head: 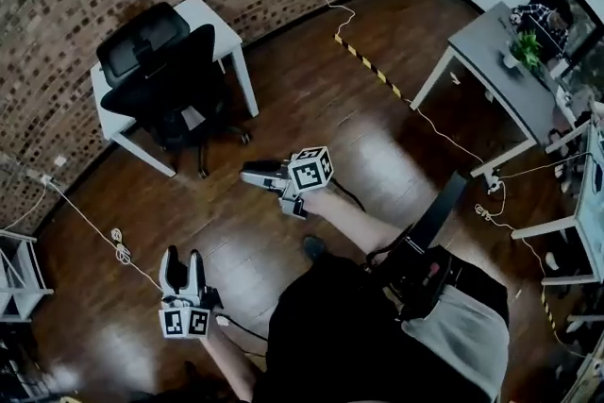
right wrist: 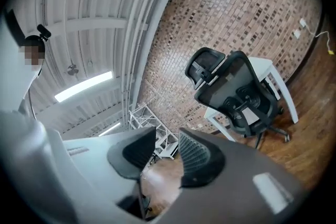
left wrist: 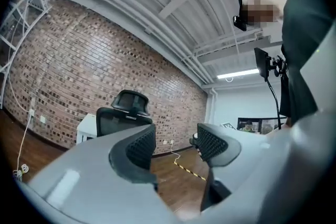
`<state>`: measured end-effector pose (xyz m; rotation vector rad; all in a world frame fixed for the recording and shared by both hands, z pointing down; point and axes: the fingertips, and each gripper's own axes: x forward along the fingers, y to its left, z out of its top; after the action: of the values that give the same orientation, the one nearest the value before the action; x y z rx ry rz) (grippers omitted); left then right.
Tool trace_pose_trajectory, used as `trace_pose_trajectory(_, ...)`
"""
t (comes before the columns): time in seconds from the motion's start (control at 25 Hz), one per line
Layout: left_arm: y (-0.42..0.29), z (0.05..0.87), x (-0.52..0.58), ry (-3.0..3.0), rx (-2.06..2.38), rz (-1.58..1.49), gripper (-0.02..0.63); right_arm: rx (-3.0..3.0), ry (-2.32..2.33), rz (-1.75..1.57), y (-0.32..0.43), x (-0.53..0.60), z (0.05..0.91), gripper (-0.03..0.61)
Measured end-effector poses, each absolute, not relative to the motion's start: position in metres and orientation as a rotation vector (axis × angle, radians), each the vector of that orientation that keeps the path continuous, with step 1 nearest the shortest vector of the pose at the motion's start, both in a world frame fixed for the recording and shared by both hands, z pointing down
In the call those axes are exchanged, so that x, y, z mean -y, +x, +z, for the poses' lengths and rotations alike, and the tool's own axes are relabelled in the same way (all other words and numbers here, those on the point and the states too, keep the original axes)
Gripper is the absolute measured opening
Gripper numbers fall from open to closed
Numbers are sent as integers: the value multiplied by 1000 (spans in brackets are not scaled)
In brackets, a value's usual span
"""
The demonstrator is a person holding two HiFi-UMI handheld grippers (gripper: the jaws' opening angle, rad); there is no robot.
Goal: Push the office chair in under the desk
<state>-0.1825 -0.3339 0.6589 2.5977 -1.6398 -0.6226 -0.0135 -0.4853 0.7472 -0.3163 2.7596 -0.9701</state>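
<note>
"Against the brick wall, what stands there?"

"A small white rectangular counter (head: 215,22), with the black mesh-backed office chair (head: 156,75) drawn close up to its front. Seen from above, the backrest overlaps the counter's top. The wheeled base sits out in front of the counter on the dark wooden floor (head: 311,99)."

"So is the chair pushed in?"

"It looks largely in, though I cannot tell how far the seat reaches under the counter. At most a short push seems left. Nobody is touching the chair: both tools are well apart from the counter."

"What are the tools doing?"

"The left hand-held gripper (head: 183,260) has its jaws partly apart with nothing between them. The right hand-held gripper (head: 250,175), the nearer of the two to the counter, shows a narrower gap and is also empty."

"Do the views differ?"

"Yes. Only the head view shows both tools at once, and the open floor between them and the counter. The left gripper view looks low across the floor, with the headrest rising above the counter's top. The right gripper view alone shows the chair's wheels and the fittings on its back clearly."
</note>
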Motion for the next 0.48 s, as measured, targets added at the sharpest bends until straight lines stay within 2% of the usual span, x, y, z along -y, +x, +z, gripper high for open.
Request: trace_pose_trajectory(0.48,-196,644,229,2656,1370,-701,339,-2819,-394,-783,-50,320,715,123)
